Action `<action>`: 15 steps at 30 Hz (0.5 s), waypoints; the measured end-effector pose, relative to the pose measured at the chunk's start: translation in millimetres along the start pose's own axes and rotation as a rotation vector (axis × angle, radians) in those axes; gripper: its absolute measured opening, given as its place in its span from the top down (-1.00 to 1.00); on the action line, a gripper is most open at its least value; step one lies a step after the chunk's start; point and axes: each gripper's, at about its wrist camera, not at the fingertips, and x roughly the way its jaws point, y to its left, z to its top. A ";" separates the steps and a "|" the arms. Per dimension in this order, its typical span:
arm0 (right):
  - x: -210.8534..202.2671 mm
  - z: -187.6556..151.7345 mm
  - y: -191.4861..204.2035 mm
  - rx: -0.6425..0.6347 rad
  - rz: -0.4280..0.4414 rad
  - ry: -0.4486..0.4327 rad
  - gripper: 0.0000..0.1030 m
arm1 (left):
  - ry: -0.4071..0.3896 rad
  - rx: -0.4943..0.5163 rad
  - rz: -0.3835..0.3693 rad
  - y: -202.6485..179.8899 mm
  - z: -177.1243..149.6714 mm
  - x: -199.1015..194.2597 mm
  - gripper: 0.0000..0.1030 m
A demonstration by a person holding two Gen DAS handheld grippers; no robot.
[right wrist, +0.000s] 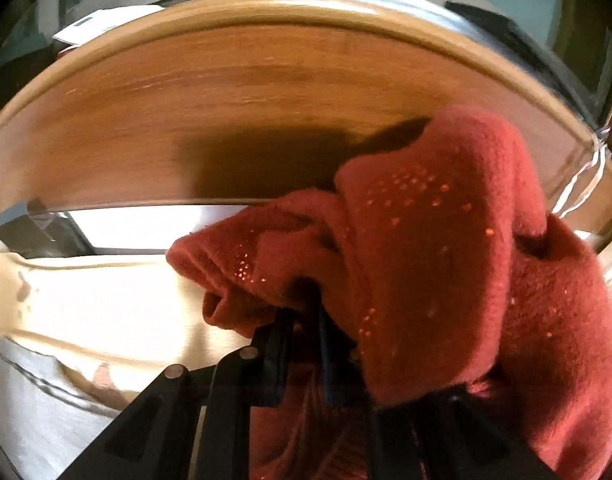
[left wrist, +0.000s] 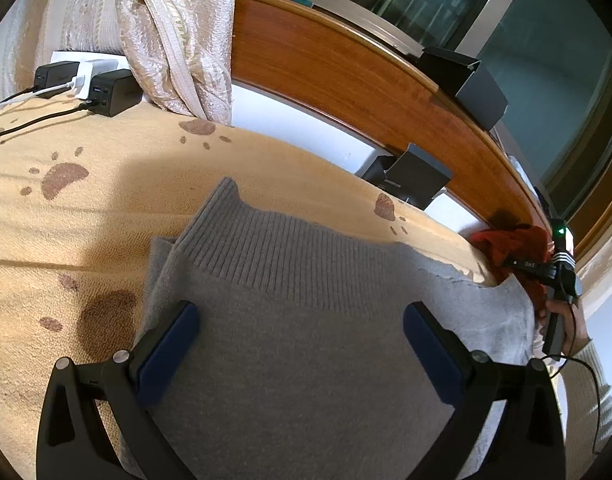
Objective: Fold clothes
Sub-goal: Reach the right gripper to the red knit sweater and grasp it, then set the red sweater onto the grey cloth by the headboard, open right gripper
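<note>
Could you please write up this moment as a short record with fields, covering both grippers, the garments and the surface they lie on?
surface: beige blanket with brown paw prints, on a bed
garment 1: grey ribbed knit sweater, lying flat on the blanket
garment 2: red fuzzy knit garment with sparkly dots, bunched, lifted near the wooden headboard
left gripper: open, above the grey sweater
right gripper: shut on the red garment
</note>
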 end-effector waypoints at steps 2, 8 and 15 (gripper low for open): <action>0.3 -0.7 -10.2 0.006 -0.034 -0.004 0.79 | -0.001 -0.002 -0.003 0.6 0.1 -0.1 -0.99; 1.2 -9.5 -16.1 -0.056 -0.077 -0.020 0.79 | 0.002 0.005 0.004 -0.4 0.2 0.7 -0.99; -2.5 -25.7 17.9 -0.173 -0.132 -0.073 0.72 | 0.006 0.013 0.015 -1.6 1.8 1.5 -0.99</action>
